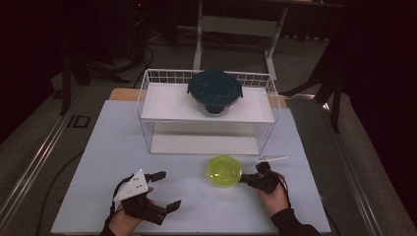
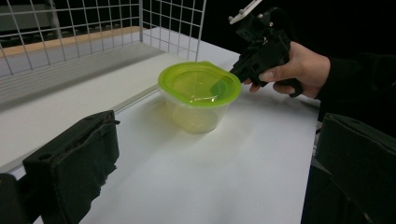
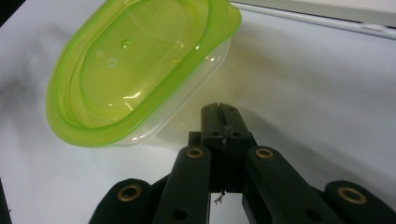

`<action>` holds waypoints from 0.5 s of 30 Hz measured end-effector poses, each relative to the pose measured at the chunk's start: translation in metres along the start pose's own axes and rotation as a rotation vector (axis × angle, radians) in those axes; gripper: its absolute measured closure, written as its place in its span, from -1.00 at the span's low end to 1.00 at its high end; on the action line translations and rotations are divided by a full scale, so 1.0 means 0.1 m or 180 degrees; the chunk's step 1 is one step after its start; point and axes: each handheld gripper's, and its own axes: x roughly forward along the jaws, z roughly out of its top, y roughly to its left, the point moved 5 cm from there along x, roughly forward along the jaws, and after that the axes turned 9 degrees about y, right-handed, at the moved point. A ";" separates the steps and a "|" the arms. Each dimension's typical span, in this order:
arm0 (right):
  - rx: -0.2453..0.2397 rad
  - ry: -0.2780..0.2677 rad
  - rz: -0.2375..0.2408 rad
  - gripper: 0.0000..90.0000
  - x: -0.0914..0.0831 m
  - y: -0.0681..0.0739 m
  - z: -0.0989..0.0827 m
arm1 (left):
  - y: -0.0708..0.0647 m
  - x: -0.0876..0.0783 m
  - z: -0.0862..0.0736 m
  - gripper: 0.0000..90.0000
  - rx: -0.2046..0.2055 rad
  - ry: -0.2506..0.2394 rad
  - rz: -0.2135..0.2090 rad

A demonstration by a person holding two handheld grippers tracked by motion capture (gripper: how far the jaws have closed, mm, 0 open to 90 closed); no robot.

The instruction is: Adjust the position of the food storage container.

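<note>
- High view: green-lidded container (image 1: 223, 170) on the white table (image 1: 118, 147), just in front of the wire rack (image 1: 147, 93); right gripper (image 1: 246, 180) at its rim, left gripper (image 1: 167, 189) apart, jaws spread, holding nothing.
- Left gripper view: thin clear plastic, seemingly empty; probably light, slippery, easily tipped.
- Right gripper view: jaws pressed together, nothing between, just beside the container; best taken at the stiff lid rim (image 3: 107, 133).

The right gripper (image 3: 219, 108), its black jaws pressed together, sits just beside a clear plastic tub with a lime-green lid (image 3: 140, 70) on the white table (image 3: 327, 93).
</note>
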 end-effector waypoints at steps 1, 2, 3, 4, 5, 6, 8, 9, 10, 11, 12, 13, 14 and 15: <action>0.0000 0.0000 0.0000 1.00 0.00 0.00 0.00 | 0.00 0.00 0.00 -1.00 0.0000 0.0000 0.0000; -0.0007 0.0003 0.0019 1.00 0.01 0.02 0.01 | 0.00 0.00 0.00 -1.00 0.0001 0.0003 0.0000; -0.0033 0.0014 0.0025 1.00 0.04 0.05 0.03 | -0.01 0.00 0.00 -1.00 0.0001 0.0002 -0.0002; -0.0041 0.0023 0.0038 1.00 0.05 0.07 0.03 | -0.01 0.00 0.00 -1.00 -0.0005 0.0003 -0.0005; -0.0045 0.0024 0.0060 1.00 0.07 0.09 0.04 | -0.01 0.00 0.00 -1.00 -0.0004 0.0003 -0.0005; -0.0062 0.0035 0.0061 1.00 0.09 0.11 0.05 | -0.01 0.00 0.00 -1.00 0.0001 0.0004 -0.0003; -0.0097 0.0050 0.0075 1.00 0.12 0.14 0.06 | -0.01 0.00 0.00 -1.00 -0.0002 0.0007 -0.0010; -0.0093 0.0054 0.0071 1.00 0.13 0.15 0.07 | -0.01 0.00 0.00 -1.00 0.0001 0.0010 -0.0010; -0.0108 0.0074 0.0080 1.00 0.15 0.17 0.08 | -0.01 0.00 0.00 -1.00 0.0004 0.0011 -0.0010; -0.0107 0.0074 0.0094 1.00 0.16 0.18 0.08 | -0.01 0.01 0.00 -1.00 0.0003 0.0015 -0.0014; -0.0118 0.0083 0.0088 1.00 0.17 0.19 0.09 | -0.01 0.01 0.00 -1.00 0.0004 0.0017 -0.0018; -0.0118 0.0083 0.0088 1.00 0.17 0.19 0.09 | -0.01 0.01 0.00 -1.00 0.0004 0.0017 -0.0018; -0.0130 0.0095 0.0091 1.00 0.19 0.20 0.10 | -0.01 0.01 0.00 -1.00 0.0004 0.0017 -0.0018; -0.0149 0.0094 0.0092 1.00 0.23 0.22 0.12 | -0.02 0.01 0.00 -1.00 0.0013 0.0022 -0.0019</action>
